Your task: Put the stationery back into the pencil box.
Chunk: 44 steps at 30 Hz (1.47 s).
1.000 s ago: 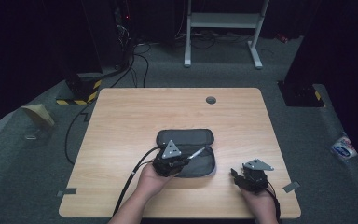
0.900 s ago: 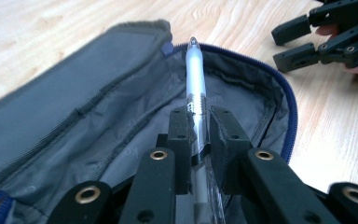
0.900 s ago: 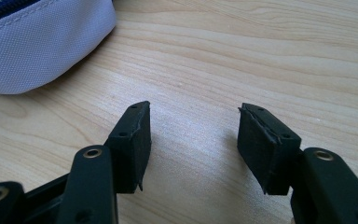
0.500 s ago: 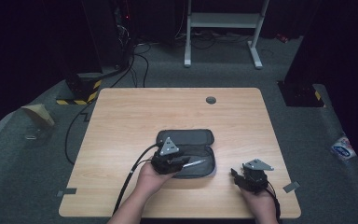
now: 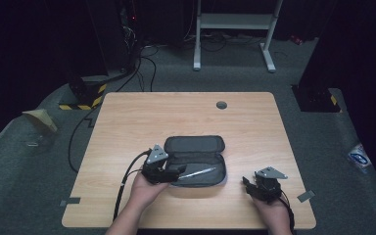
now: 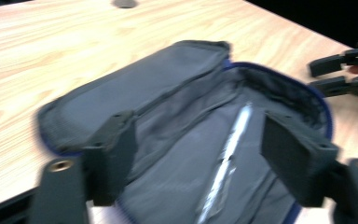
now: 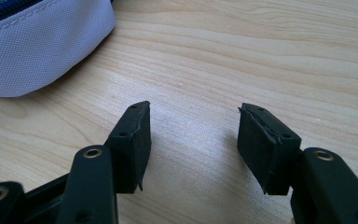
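Lying open on the light wooden desk (image 5: 127,122), a dark grey fabric zip pouch (image 5: 196,147) with a blue edge has its flap folded back to the far side. Inside it rests a slim silver pen (image 5: 197,172), which in the left gripper view (image 6: 228,149) lies just ahead of the gripper and between its two jaws. The left gripper (image 5: 177,172) hangs over the near left end of the pouch, its jaws released and wide apart with nothing between the pads; the pen is not touched by them. The right gripper (image 5: 247,183) is well apart to the right of the pouch, low over bare wood near the front edge of the desk. Its jaws (image 7: 193,140) are also spread and hold nothing. In the right gripper view the rounded corner of the pouch (image 7: 42,51) appears pale grey, ahead and to the left of that gripper. A small round dark grommet (image 5: 221,105) sits in the desk far beyond the pouch.
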Available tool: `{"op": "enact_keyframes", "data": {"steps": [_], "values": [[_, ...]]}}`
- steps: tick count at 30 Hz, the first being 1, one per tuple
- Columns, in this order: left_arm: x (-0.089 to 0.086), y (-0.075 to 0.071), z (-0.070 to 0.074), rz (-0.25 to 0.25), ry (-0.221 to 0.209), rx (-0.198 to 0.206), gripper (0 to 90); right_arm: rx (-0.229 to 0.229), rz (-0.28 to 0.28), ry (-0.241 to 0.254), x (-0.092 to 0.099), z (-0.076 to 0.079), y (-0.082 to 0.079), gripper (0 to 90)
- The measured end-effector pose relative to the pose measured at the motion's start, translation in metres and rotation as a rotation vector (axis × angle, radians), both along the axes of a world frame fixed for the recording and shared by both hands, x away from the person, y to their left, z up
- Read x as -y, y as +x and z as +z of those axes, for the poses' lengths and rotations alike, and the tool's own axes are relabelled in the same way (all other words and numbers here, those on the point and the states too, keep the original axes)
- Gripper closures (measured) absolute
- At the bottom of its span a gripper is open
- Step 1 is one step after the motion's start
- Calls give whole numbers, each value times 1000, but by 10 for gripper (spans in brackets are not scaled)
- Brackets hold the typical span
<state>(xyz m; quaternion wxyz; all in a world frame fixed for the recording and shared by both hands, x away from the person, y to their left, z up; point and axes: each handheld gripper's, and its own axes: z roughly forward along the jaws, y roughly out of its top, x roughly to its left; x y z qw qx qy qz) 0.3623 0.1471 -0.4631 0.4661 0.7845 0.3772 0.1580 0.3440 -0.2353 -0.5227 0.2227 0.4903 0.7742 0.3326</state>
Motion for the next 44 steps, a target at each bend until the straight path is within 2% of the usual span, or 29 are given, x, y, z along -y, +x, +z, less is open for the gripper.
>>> {"op": "enact_keyframes", "data": {"steps": [7,15,19,23,28,32,38,44], "values": [[-40,-6,-10,153,14,-9,15,1,0,-1,0,0,0,441],[-79,-11,-33,225,74,-63,2,1,0,-2,0,0,0,441],[-93,-15,-44,257,130,-79,2,2,-1,-2,0,0,0,441],[-107,-18,-53,285,169,-107,1,2,-1,-2,0,0,0,441],[-113,-21,-65,296,235,-156,2,1,-1,-1,0,0,0,441],[-113,-25,-67,293,222,-126,23,4,-1,-3,0,0,0,441],[-111,-32,-66,287,203,-102,142,1,-3,-1,0,0,0,440],[-111,-33,-66,287,203,-102,152,3,-3,-3,-1,0,0,439]]}}
